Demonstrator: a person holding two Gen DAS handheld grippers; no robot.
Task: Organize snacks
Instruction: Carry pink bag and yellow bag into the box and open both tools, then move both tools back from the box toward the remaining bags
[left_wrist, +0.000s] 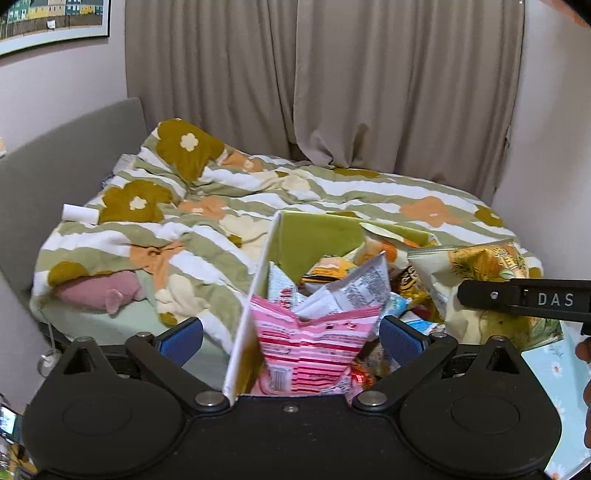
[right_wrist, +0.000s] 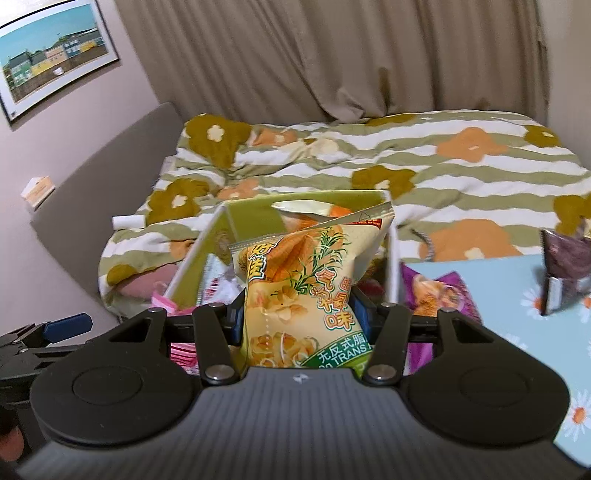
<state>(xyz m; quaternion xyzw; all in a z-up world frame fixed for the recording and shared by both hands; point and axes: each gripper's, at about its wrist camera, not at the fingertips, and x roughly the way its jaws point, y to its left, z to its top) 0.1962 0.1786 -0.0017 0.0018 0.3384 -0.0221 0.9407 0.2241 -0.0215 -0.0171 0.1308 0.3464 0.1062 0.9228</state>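
A green-lined box (left_wrist: 317, 240) with white walls holds several snack packets. My left gripper (left_wrist: 291, 332) is open, its blue pads either side of the box's left wall and a pink striped packet (left_wrist: 314, 347) that stands in the box. My right gripper (right_wrist: 297, 317) is shut on a yellow-green chip bag (right_wrist: 303, 280) and holds it upright over the box (right_wrist: 255, 218). The same chip bag (left_wrist: 487, 273) shows at the right of the left wrist view, with the right gripper's finger (left_wrist: 517, 297) on it.
A light blue daisy-print table (right_wrist: 498, 288) carries a purple snack packet (right_wrist: 439, 295) and a dark packet (right_wrist: 565, 273). Behind lies a bed with a floral striped duvet (right_wrist: 406, 162), a grey headboard (right_wrist: 110, 158), curtains and a framed picture (right_wrist: 51, 59).
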